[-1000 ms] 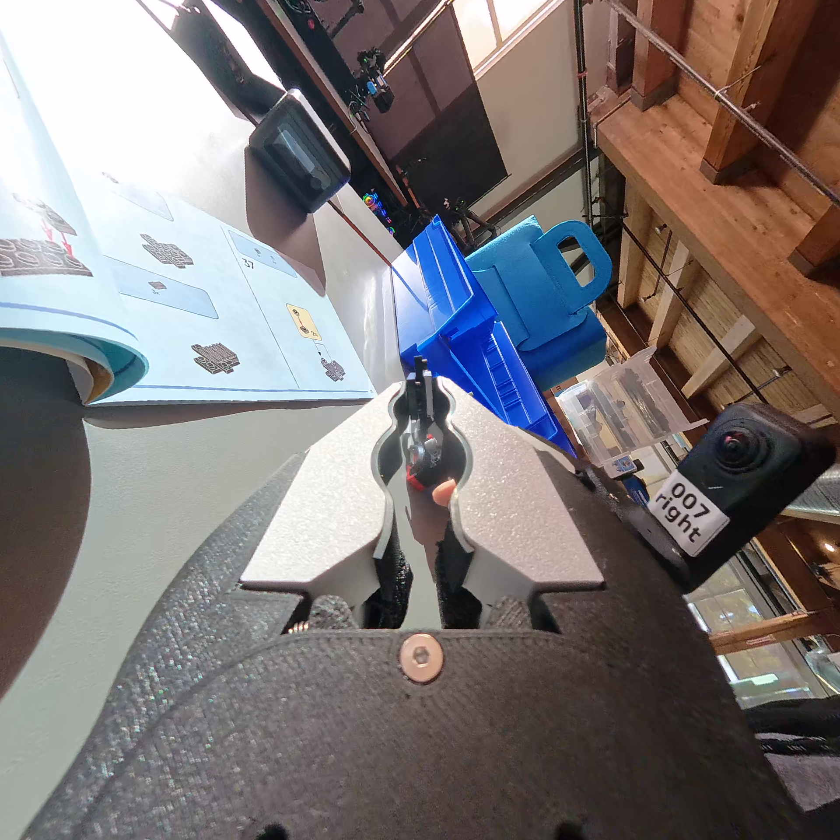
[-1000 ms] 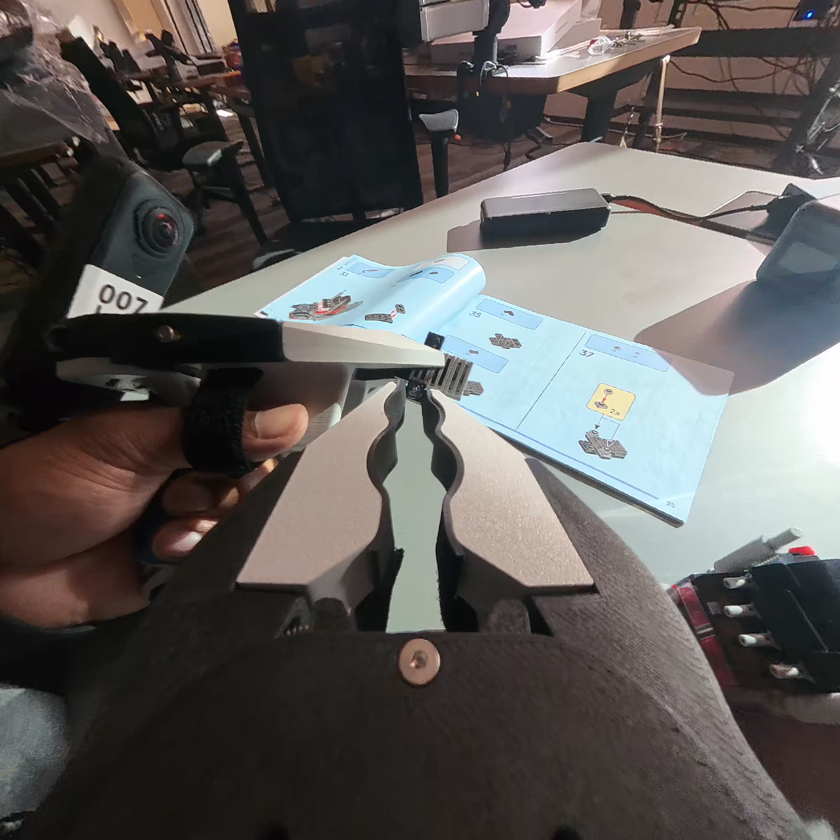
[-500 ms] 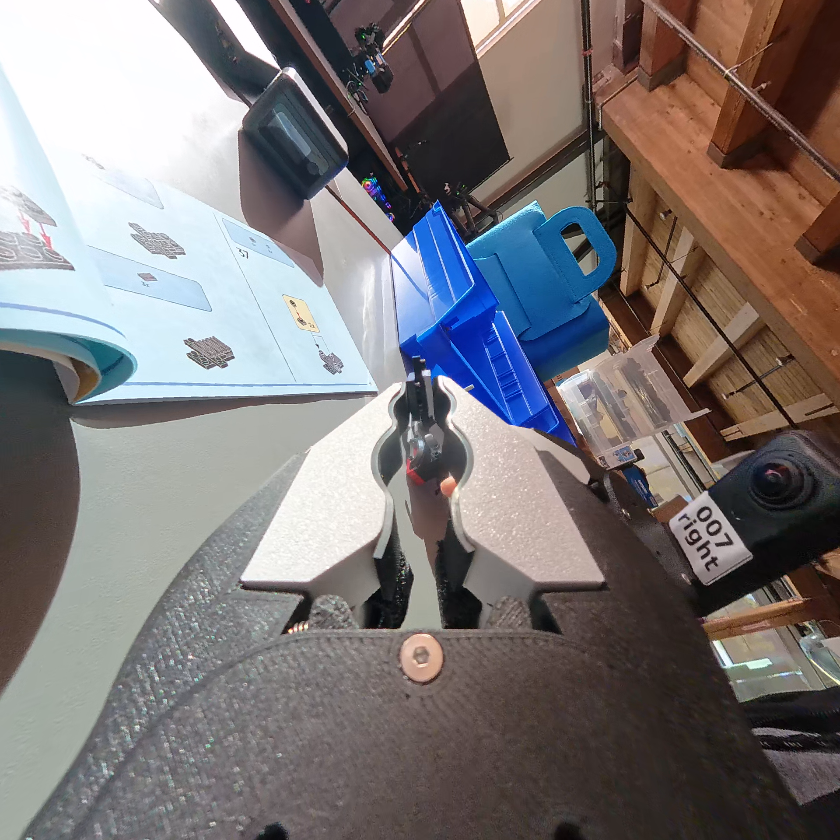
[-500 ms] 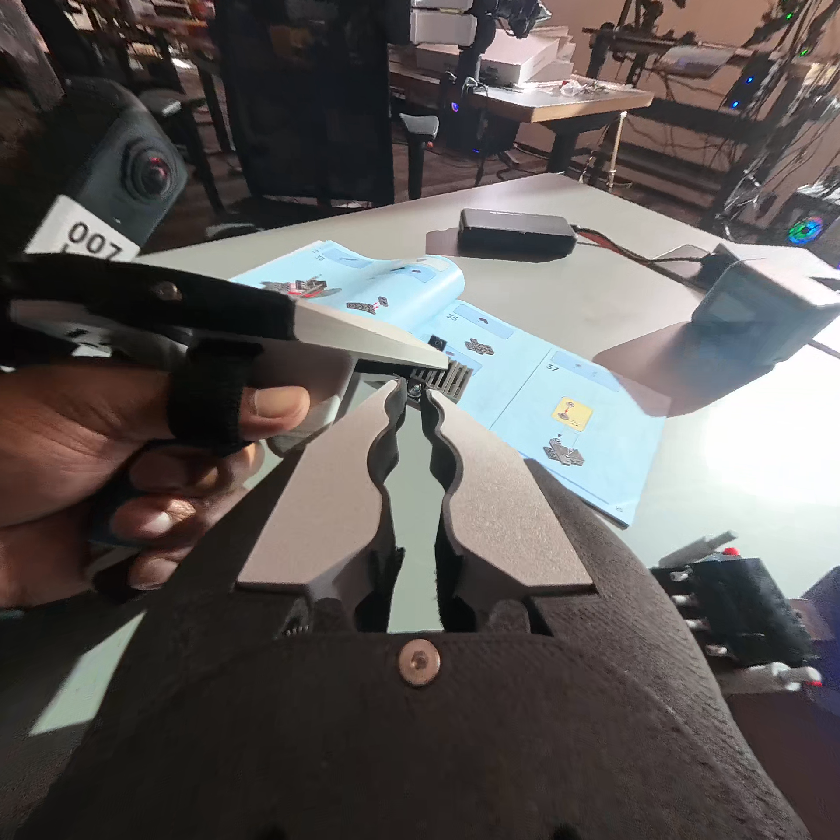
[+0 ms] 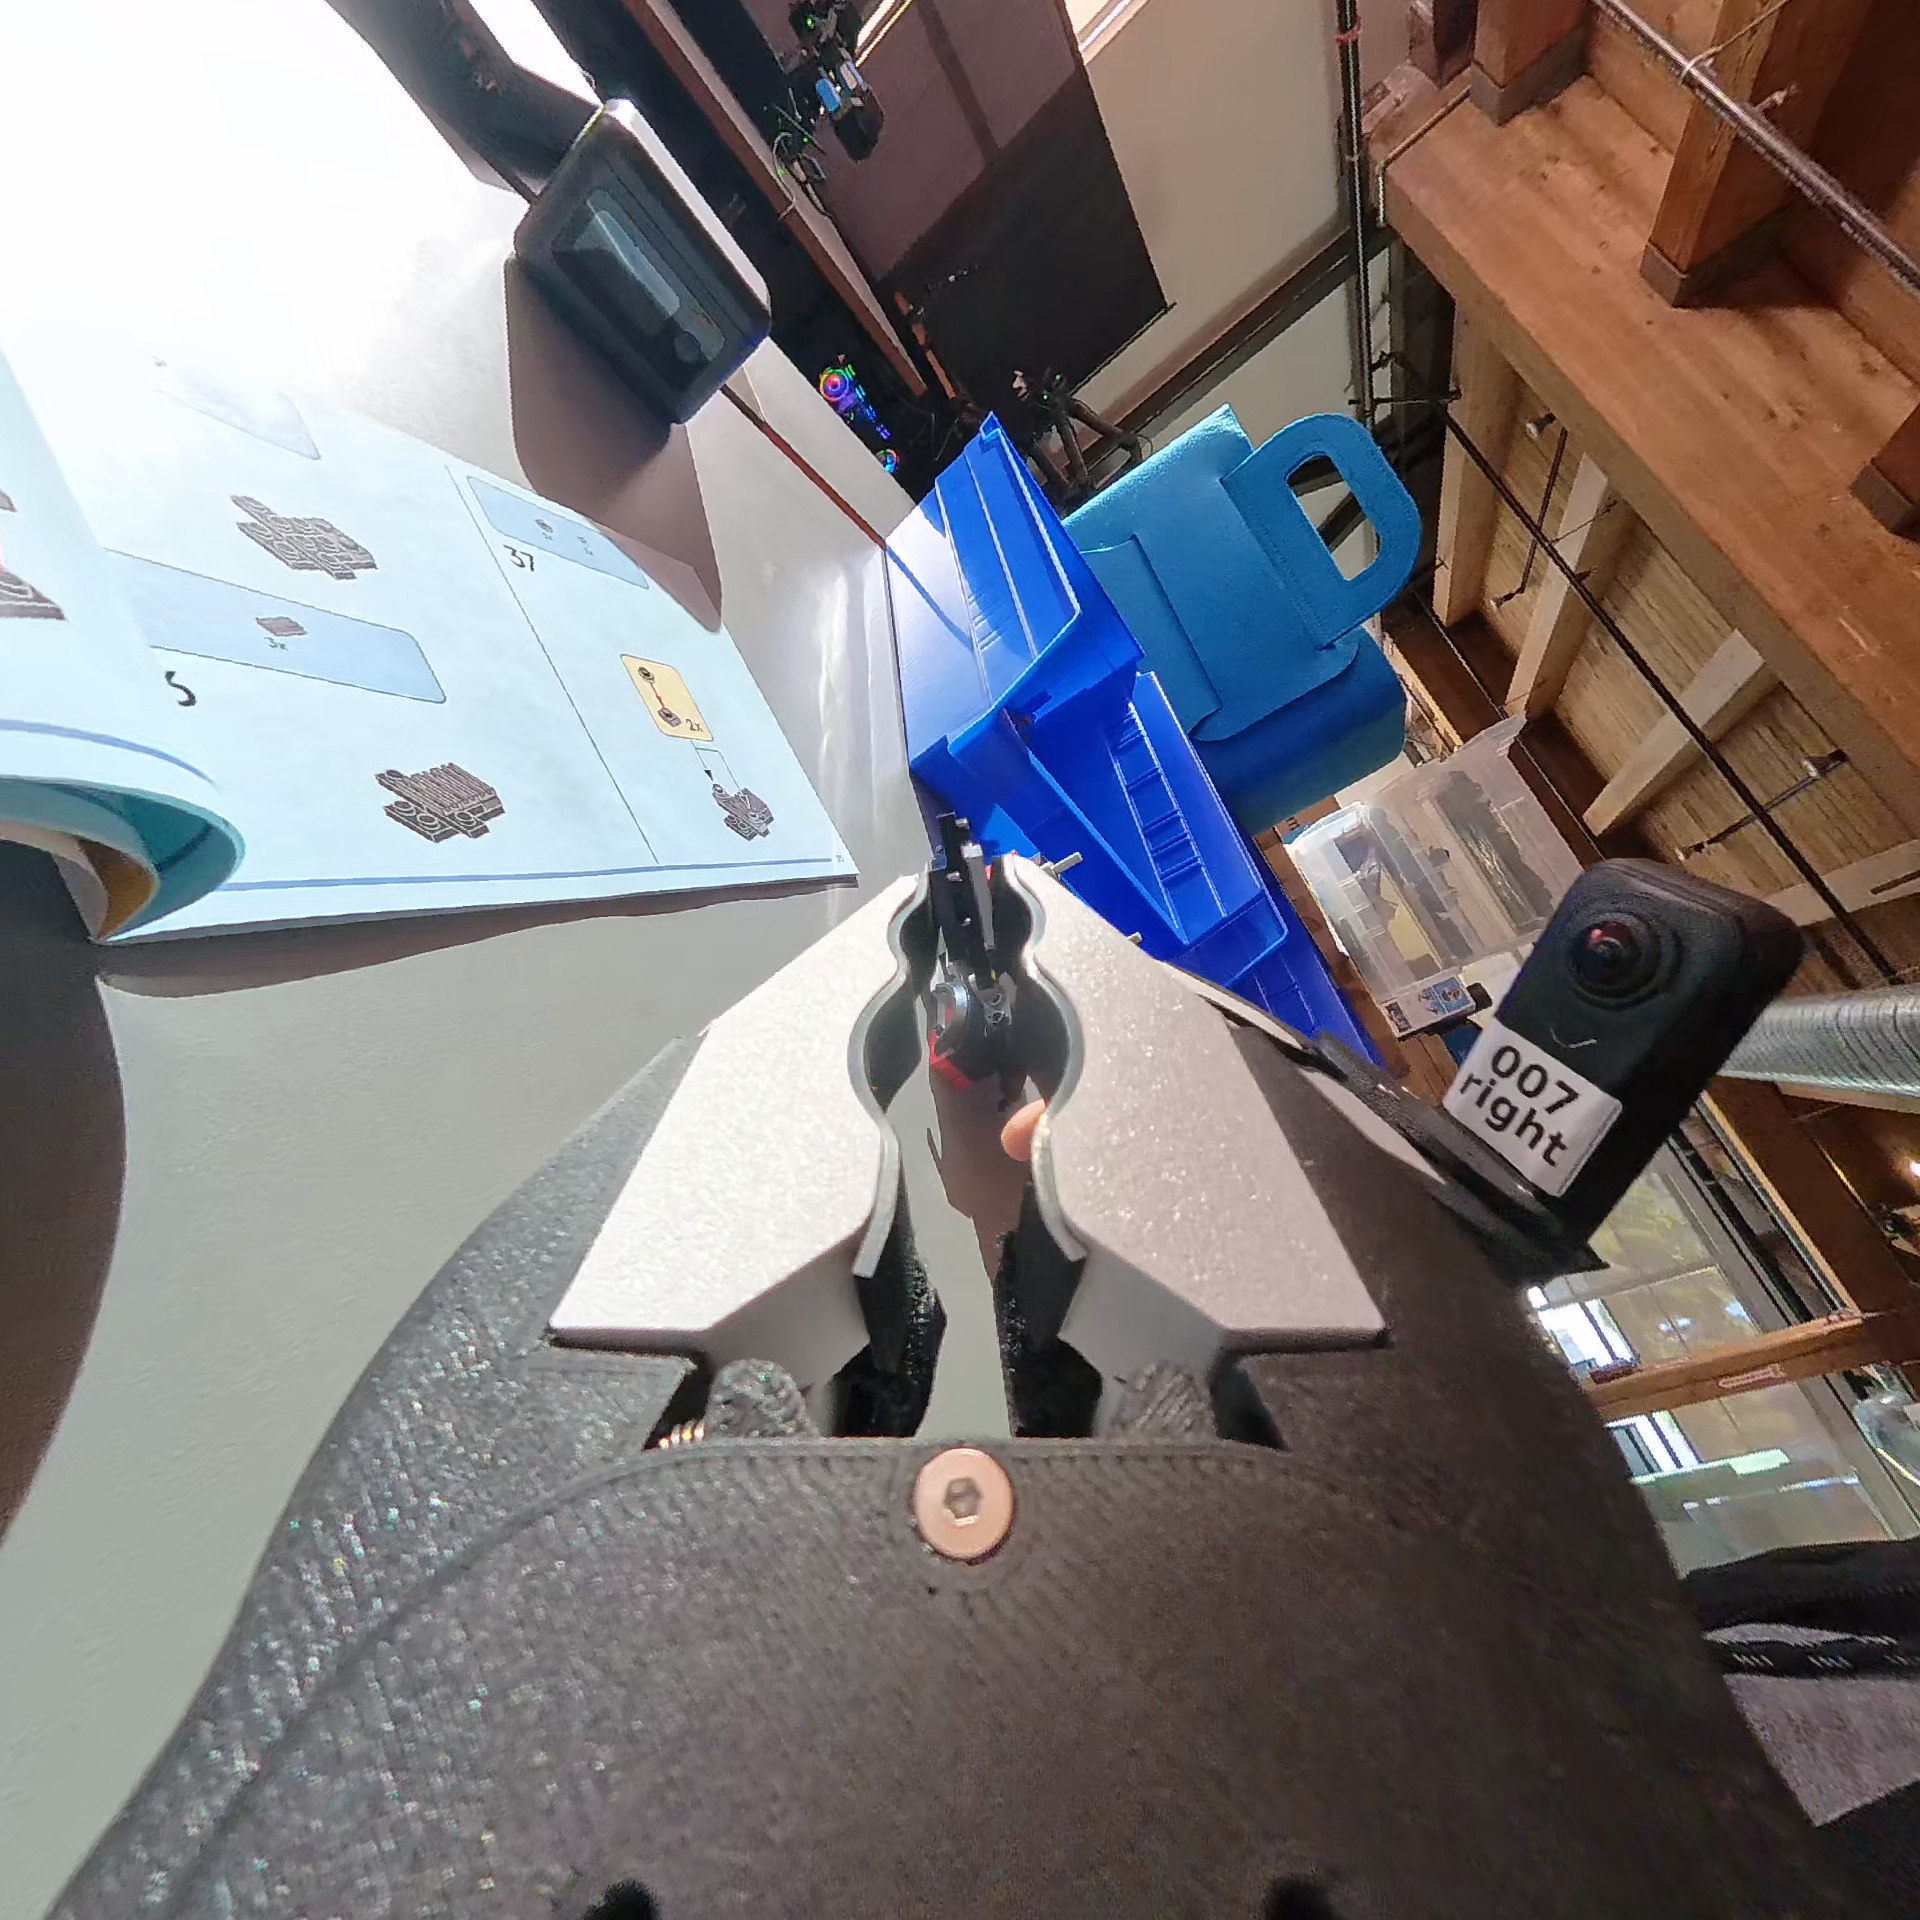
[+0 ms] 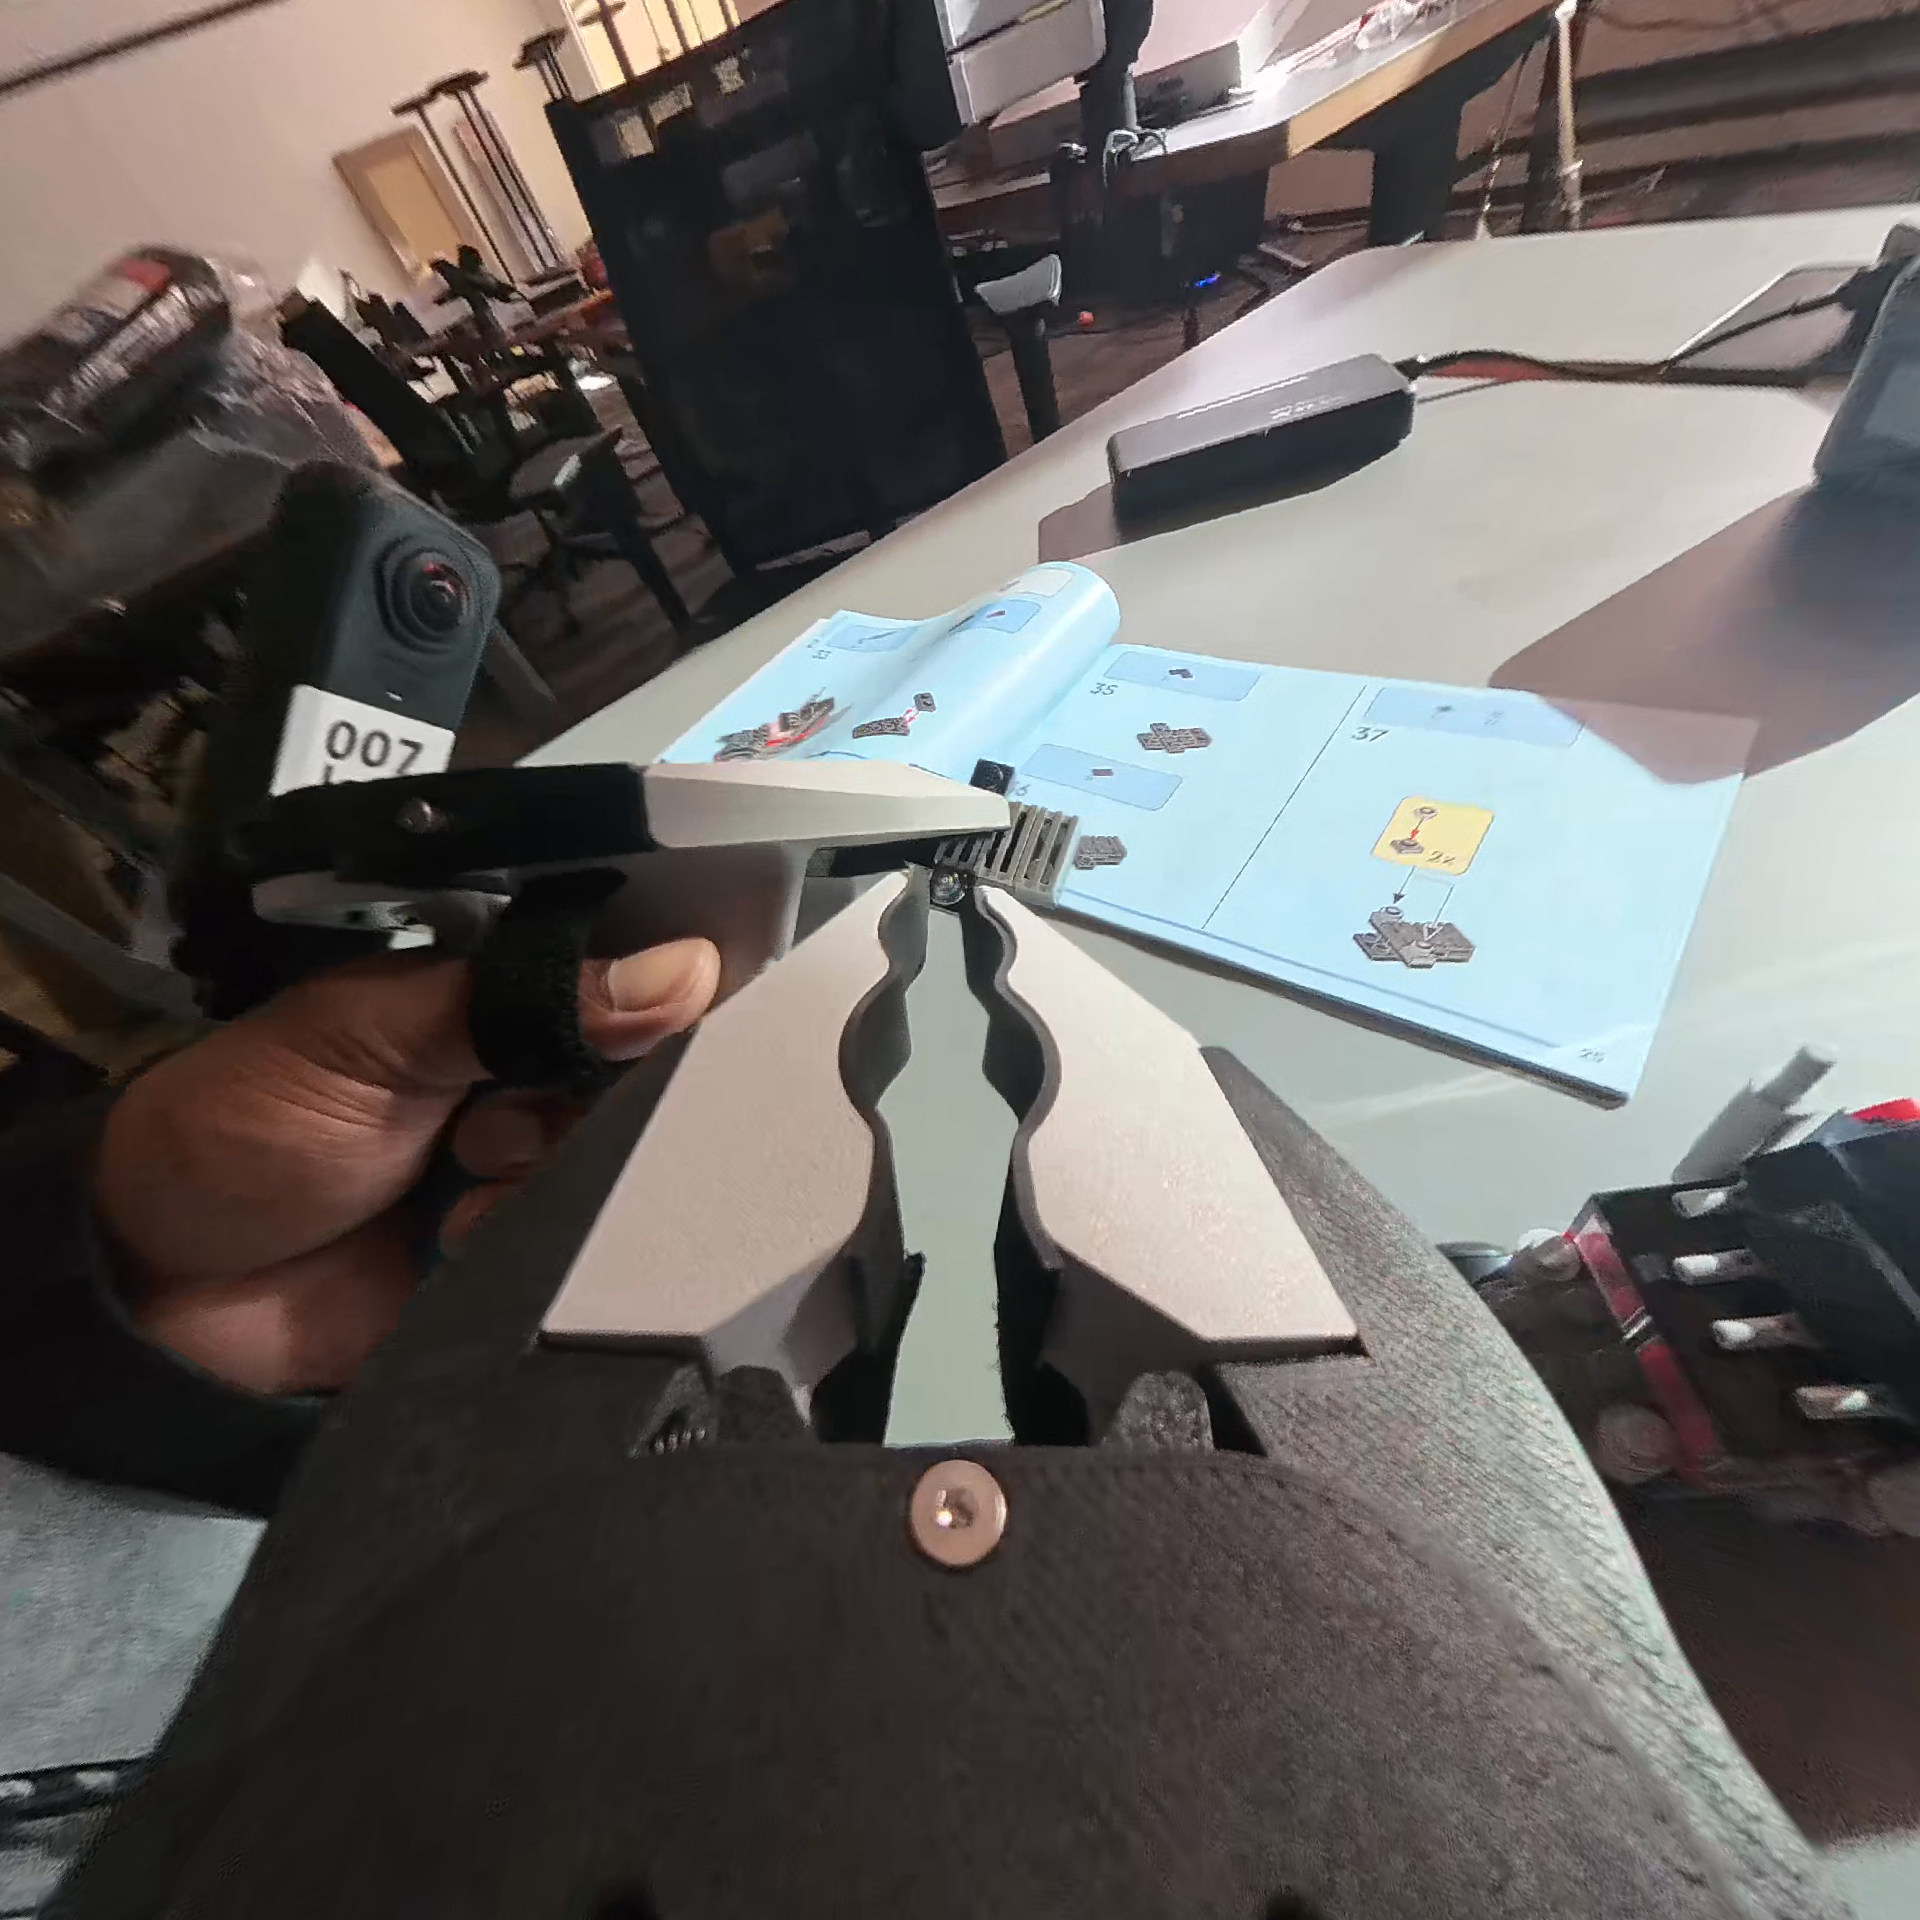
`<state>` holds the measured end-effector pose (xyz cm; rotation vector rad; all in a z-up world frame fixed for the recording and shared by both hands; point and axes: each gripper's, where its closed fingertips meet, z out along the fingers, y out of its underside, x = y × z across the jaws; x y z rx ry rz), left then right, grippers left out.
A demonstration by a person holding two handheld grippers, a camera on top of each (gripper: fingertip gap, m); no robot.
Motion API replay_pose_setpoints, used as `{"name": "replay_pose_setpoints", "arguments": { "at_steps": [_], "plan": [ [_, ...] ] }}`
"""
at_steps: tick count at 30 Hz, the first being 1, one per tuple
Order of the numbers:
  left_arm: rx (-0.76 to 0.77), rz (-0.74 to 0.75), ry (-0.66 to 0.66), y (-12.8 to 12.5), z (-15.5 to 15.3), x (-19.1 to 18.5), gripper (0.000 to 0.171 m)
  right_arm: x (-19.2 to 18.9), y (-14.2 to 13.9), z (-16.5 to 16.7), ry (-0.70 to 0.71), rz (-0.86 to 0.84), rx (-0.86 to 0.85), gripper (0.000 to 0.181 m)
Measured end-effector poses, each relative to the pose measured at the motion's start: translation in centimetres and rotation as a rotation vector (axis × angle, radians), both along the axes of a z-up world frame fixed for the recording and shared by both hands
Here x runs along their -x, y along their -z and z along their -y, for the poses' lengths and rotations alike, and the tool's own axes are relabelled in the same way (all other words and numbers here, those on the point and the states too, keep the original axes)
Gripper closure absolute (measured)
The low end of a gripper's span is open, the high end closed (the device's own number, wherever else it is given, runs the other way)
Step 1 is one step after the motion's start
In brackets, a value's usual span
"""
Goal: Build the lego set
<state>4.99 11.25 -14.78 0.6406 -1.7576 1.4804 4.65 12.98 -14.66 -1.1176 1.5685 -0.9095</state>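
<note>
Lego piece (image 5: 966, 966) pinched in left claw (image 5: 971, 883), right claw (image 6: 940, 888) touching, above table edge (image 6: 790, 613)

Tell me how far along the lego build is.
Midway, likely. Done: a black assembly sits on the table. In hand: left tongs grip a grey grille piece; right tongs pinch a small part under it. Left: pressing them together, then later manual steps.

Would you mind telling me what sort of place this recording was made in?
Probably a shared workshop or lab: rows of work tables and office chairs, blue parts bins, and exposed timber beams overhead.
</note>
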Motion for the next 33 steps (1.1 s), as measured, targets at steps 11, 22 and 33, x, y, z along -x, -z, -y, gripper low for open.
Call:
{"name": "replay_pose_setpoints", "arguments": {
  "at_steps": [11, 22, 33],
  "plan": [
    [-0.024, -0.006, 0.002, 0.37, 0.06, 0.06, 0.163, 0.04, 0.61, -0.02, 0.026, -0.087, 0.118, 0.174],
    [-0.016, 0.022, -0.015, 0.2, 0.01, -0.01, 0.162, -0.37, 0.47, 0.07, 0.029, -0.132, 0.177, 0.173],
    [0.007, -0.006, 0.003, -0.08, -0.07, 0.07, 0.161, -0.18, 0.11, 0.05, -0.003, 0.003, -0.109, 0.173]
  ]
}}
